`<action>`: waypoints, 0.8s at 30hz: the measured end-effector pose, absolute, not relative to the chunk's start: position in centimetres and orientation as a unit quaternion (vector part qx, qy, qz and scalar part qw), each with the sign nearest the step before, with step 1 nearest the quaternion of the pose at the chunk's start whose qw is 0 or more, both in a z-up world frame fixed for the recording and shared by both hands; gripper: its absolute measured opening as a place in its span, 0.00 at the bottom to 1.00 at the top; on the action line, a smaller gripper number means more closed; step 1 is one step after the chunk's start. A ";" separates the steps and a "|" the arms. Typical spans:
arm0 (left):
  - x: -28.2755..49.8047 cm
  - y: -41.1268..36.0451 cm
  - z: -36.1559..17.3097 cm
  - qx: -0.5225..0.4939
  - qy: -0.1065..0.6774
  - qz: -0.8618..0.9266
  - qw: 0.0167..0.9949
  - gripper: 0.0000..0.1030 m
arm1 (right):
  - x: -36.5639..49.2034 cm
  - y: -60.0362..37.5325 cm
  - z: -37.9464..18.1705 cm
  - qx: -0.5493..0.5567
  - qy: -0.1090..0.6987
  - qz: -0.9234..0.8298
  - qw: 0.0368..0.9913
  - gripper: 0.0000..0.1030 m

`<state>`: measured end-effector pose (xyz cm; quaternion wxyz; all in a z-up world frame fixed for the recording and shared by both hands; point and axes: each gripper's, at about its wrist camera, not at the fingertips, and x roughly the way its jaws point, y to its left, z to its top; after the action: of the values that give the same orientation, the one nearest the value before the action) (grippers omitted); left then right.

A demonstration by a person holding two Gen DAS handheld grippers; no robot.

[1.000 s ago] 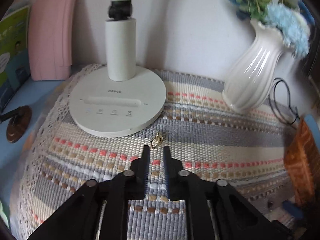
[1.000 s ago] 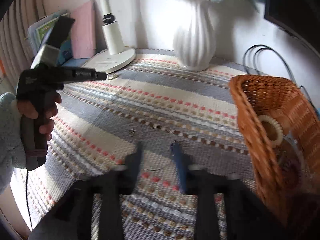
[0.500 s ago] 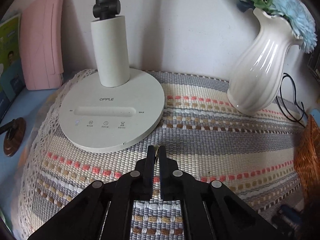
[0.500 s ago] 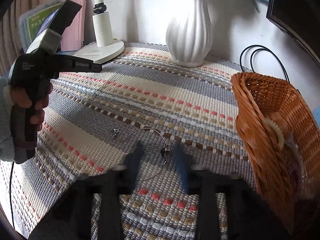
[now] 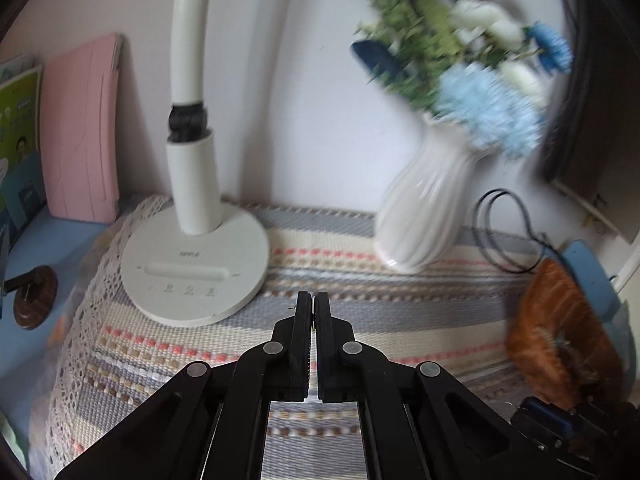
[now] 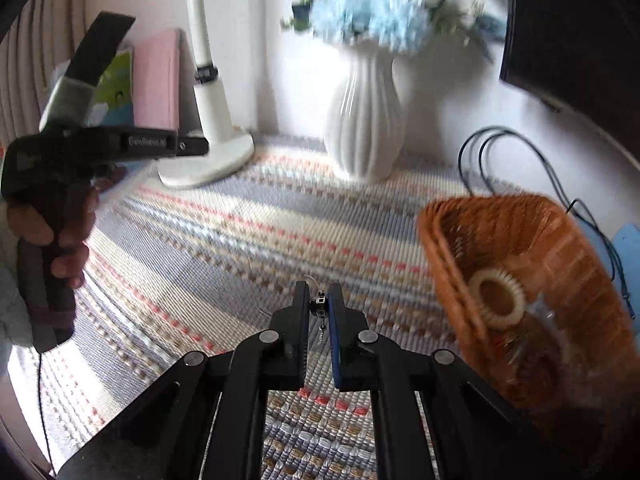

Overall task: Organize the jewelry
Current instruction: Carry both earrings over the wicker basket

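My left gripper (image 5: 313, 299) is shut on a small gold earring, almost wholly hidden between the fingers, and is raised above the striped mat in front of the lamp base. It also shows in the right wrist view (image 6: 196, 146). My right gripper (image 6: 319, 294) is shut on a thin silver necklace (image 6: 319, 308) with a small dark charm, held above the mat. A brown wicker basket (image 6: 452, 264) stands to its right and holds a cream ring-shaped piece (image 6: 497, 300) and other jewelry. The basket is blurred in the left wrist view (image 5: 536, 320).
A white desk lamp (image 5: 194, 268) stands at the mat's back left. A white ribbed vase (image 5: 420, 216) with blue flowers stands at the back. Black cables (image 5: 508, 236) lie behind the basket. A pink folder (image 5: 80, 128) leans on the wall. A striped woven mat (image 5: 400, 320) covers the table.
My left gripper closed on the earring and lifted it off the mat. My right gripper closed on the necklace and lifted it, moving toward the basket.
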<state>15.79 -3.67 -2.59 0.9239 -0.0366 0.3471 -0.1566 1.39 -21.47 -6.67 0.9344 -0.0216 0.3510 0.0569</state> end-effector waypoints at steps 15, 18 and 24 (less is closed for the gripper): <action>12.8 -8.7 4.2 -0.047 0.301 -0.260 0.916 0.01 | -1.9 -27.7 1.6 0.038 0.249 -0.014 0.968 0.09; 12.3 -9.1 6.2 -0.040 0.284 -0.272 0.919 0.02 | -2.6 -29.6 2.3 0.053 0.238 -0.035 0.969 0.09; 13.5 -7.0 7.5 -0.027 0.288 -0.228 0.930 0.02 | -3.6 -31.9 2.4 0.084 0.233 -0.056 0.967 0.09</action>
<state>13.51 -6.96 7.50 0.9298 -0.0269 0.2878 -0.2278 -3.58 -31.94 2.37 0.9673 0.0836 0.2327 -0.0560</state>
